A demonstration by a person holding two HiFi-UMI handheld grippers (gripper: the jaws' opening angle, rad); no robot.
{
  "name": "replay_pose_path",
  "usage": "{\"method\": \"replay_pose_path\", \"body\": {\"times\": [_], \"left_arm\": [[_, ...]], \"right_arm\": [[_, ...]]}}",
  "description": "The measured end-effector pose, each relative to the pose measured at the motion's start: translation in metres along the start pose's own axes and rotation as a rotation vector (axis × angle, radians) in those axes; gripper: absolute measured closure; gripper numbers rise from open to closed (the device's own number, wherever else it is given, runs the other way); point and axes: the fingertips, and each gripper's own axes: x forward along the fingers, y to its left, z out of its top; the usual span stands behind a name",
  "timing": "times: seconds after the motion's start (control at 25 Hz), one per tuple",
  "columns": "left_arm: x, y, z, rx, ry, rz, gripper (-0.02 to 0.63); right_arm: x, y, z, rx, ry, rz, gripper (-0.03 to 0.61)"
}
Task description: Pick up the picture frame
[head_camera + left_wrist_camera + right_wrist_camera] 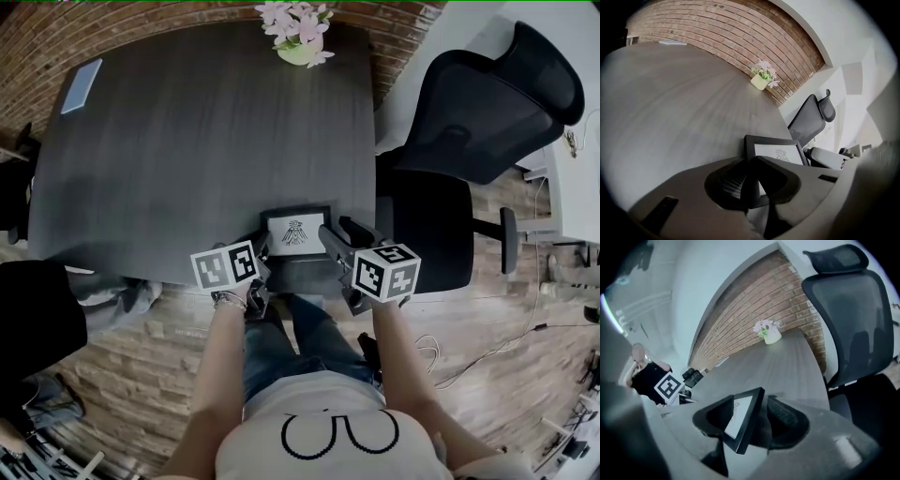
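The left gripper [751, 183] is clamped on the left edge of the picture frame [777, 152]: its black rim sits pinched between the two pads at the bottom centre of the left gripper view. The right gripper [752, 420] is closed in on the frame's right edge, with one pad against the glass face and the ribbed pad at the back. In the head view the frame sits just below the middle, at the near edge of the dark wood-grain table [187, 141], leaning back with its white print facing up. A pot of pink flowers [298, 36] stands at the top, and a black office chair [483, 103] is at the upper right.
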Motion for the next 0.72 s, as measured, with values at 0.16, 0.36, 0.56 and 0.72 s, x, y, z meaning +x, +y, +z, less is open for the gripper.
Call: {"method": "replay_pose_path", "body": {"times": [0.16, 0.36, 0.56, 0.72], "left_arm": [[0.000, -0.001, 0.001, -0.015, 0.011, -0.037, 0.543], [-0.001, -0.002, 0.000, -0.012, 0.015, -0.045, 0.543], [0.000, -0.002, 0.002, -0.001, 0.016, -0.044, 0.543], [0.000, -0.002, 0.000, 0.000, 0.017, -0.048, 0.543]], "right_arm": [[0.009, 0.002, -0.014, 0.153, 0.040, 0.059, 0.356], [0.022, 0.014, -0.024, 0.376, 0.031, 0.174, 0.386], [0.028, 0.012, -0.027, 0.603, -0.013, 0.239, 0.480], [0.027, 0.013, -0.029, 0.658, -0.012, 0.279, 0.520]]}}
